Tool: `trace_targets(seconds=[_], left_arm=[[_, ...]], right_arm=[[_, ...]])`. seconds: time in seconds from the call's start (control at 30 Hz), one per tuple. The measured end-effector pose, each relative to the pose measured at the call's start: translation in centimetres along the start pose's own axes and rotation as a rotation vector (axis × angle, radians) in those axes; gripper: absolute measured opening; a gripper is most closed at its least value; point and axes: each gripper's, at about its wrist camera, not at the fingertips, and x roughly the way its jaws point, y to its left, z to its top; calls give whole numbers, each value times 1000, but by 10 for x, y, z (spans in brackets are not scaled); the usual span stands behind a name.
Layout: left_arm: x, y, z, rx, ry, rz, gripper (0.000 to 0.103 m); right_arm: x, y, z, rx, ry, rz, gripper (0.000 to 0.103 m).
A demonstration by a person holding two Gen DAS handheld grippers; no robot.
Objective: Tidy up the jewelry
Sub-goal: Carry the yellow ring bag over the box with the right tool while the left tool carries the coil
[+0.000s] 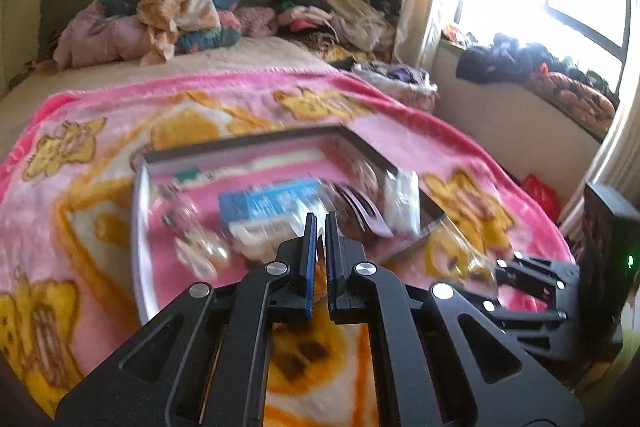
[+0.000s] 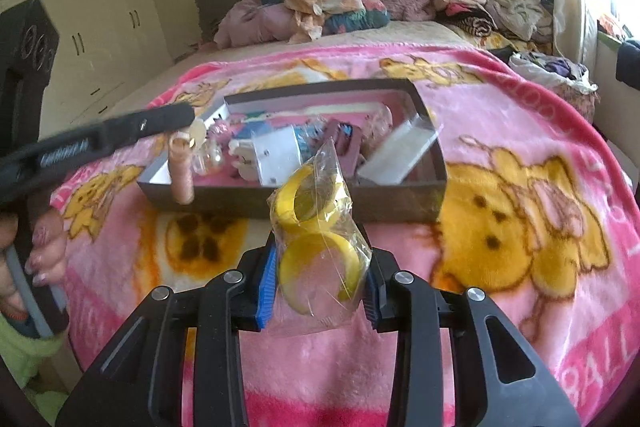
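Right gripper (image 2: 318, 277) clamps bag of yellow bangles (image 2: 320, 247). Left gripper (image 1: 319, 227) nearly closed, pinching something thin; item unclear. Cardboard box (image 2: 400, 197) holds mixed packets.

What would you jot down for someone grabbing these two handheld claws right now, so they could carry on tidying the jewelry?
Right gripper: shut on a clear bag of yellow bangles, held just in front of the box on the pink blanket.
Left gripper: nearly closed; it seems to carry a dangling beaded piece over the box's left end.
Done: several packets already lie in the box.
Left: set the bangles and the beaded piece inside.
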Motion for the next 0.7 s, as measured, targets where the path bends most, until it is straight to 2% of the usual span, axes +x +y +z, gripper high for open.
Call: trace_targets(seconds=[0.17,0.7], left_arm=[[8,12,13,-11,-33,43,0],[45,40,12,-21,-12,132,0]], right_arm=[[6,-2,14,1,-10,-15,33],[49,-16,51,3,15,-61,33]])
